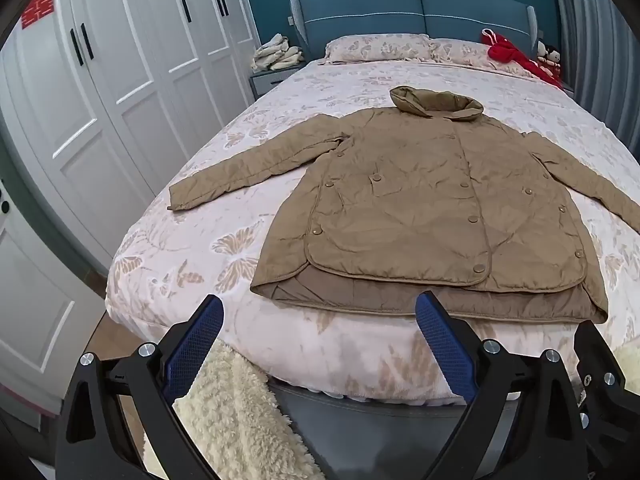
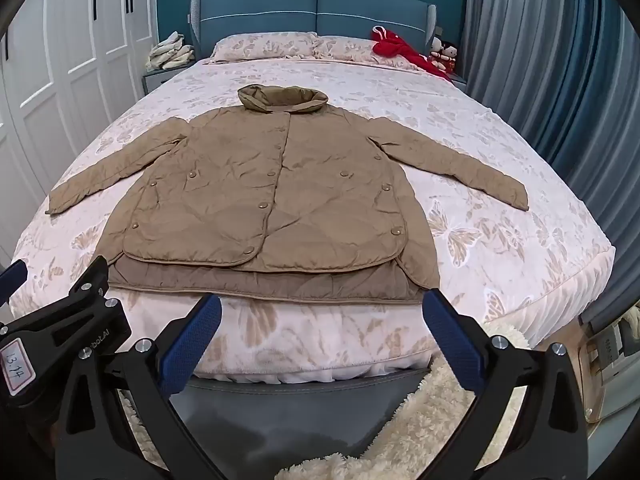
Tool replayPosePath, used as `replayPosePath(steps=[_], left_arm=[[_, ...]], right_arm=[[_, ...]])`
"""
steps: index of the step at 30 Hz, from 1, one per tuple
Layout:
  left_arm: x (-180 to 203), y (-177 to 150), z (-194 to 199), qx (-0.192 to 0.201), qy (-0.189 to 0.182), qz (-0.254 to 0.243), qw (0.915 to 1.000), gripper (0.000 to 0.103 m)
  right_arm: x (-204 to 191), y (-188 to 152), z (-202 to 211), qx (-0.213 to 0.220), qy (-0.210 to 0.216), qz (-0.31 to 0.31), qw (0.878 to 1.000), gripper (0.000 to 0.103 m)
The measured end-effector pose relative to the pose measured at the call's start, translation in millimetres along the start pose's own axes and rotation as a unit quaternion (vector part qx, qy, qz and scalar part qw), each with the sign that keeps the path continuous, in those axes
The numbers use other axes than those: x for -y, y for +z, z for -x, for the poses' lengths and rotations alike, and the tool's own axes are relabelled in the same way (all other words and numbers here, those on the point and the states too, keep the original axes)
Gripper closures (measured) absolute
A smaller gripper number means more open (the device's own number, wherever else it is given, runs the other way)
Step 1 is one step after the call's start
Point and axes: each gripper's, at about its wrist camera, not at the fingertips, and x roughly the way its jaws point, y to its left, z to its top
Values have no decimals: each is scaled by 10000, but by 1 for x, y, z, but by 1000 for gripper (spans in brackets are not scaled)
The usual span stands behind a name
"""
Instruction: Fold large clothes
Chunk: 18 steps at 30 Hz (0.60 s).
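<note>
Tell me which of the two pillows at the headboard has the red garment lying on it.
The pillow on the curtain side, right in the right wrist view. The red garment drapes over its outer end, while the other pillow, on the wardrobe side, lies bare.

Jacket (image 1: 432, 208) right sleeve cut off by left-wrist pic edge.

Home bedroom: a bed (image 2: 500, 184) in floral bedding is filling the view, a padded blue headboard (image 2: 312, 6), white wardrobe doors (image 1: 120, 64) and grey curtains (image 2: 532, 56) surrounding it.
</note>
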Motion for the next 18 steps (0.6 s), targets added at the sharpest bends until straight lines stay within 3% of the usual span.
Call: replayPosePath(steps=[18], left_arm=[[1, 0, 1, 33, -9, 5, 10000, 9]], right_arm=[[0, 1, 5, 100, -44, 32, 9999, 5]])
